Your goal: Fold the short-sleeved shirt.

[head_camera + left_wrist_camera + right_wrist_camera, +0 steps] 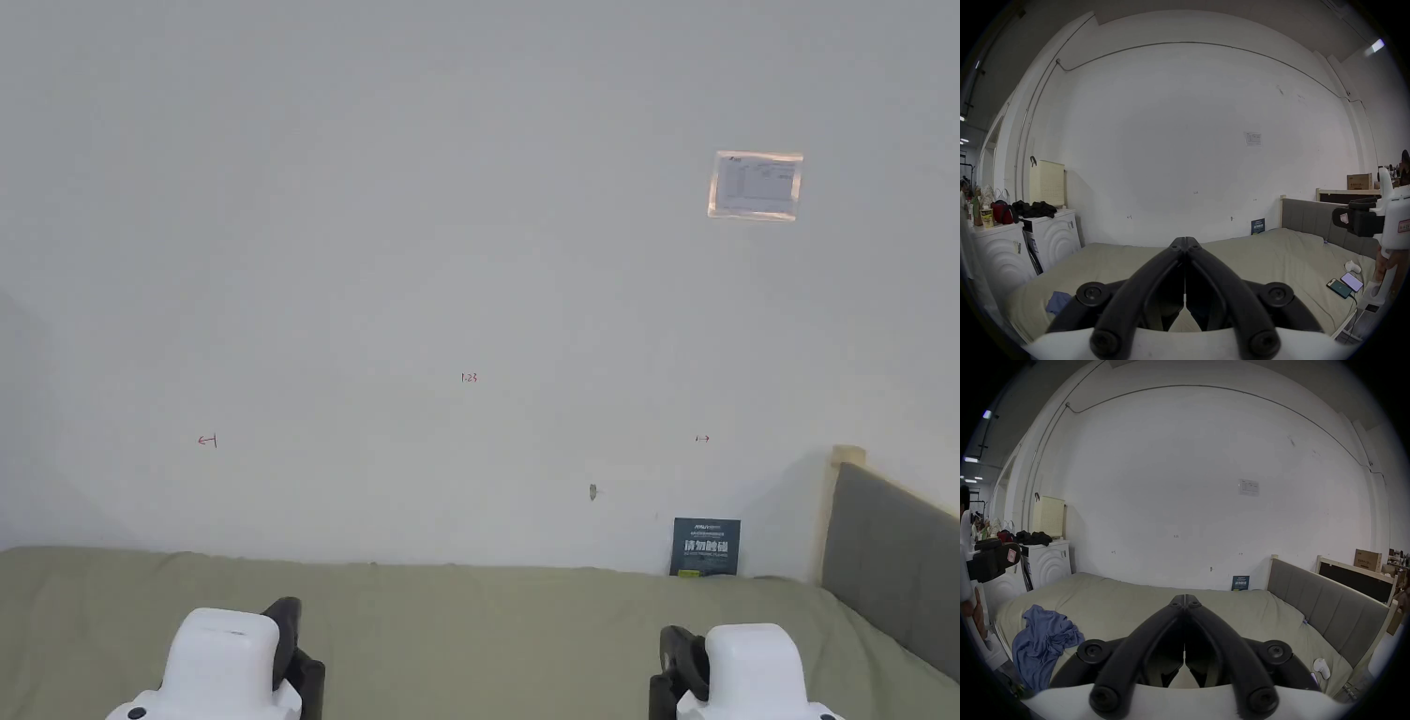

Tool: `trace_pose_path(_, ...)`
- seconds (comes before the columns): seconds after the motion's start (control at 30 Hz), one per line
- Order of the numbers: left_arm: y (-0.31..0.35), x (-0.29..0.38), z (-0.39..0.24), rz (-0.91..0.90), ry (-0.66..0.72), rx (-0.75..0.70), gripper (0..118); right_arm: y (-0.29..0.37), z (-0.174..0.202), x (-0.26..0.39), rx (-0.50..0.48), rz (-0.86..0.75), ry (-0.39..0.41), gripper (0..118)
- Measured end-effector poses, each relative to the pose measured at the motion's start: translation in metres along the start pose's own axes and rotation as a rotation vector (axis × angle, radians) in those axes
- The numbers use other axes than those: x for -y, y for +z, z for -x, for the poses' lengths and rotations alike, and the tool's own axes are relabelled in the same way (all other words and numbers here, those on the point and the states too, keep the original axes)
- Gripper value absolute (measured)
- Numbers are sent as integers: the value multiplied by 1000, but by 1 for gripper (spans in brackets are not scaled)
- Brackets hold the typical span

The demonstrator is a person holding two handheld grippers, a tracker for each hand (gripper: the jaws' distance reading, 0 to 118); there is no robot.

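From your head, both grippers sit low over the bed. Your left gripper has its jaws together, empty. Your right gripper likewise; the blue shirt lies crumpled at the bed's left edge. Wall writing is too small to read.

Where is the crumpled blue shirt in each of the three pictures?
Head view: the framed strip of bed holds no shirt.
Left gripper view: a bit of the blue shirt peeks out low on the left, beside the gripper's arm.
Right gripper view: the shirt lies crumpled at lower left on the bed's corner.
Shared landmark: the dark sign against the wall.
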State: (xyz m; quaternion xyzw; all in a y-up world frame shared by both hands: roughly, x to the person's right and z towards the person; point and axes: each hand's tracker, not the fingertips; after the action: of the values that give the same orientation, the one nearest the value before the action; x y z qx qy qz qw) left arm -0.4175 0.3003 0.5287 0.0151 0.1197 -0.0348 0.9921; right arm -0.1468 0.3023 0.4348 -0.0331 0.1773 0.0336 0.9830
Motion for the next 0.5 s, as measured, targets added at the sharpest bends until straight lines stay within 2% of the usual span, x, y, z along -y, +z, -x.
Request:
trace_pose_path(0.13, 3, 1, 5, 0, -1, -27, 0, -4, 2, 4, 2, 4, 26, 0)
trace_pose_path(0.23, 14, 2, 24, 8, -4, -92, 0, -24, 15, 17, -82, 10, 22, 0)
trace_pose_path(0.27, 19, 2, 33, 9, -3, -118, 0, -29, 25, 18, -119, 6, 28, 0)
trace_pose_path(0.3, 26, 3, 43, 13, -7, -156, 0, -16, 52, 4, -141, -47, 83, 0)
trace_pose_path(0.4, 50, 5, 78, 25, -32, -265, 0, -9, 110, 3, -275, -50, 80, 0)
trace_pose_path(0.43, 58, 5, 88, 31, -37, -303, 0, -16, 119, 2, -314, -36, 53, 0)
trace_pose_path(0.5, 74, 6, 111, 52, -48, -362, 0, -13, 145, 4, -373, -45, 56, 0)
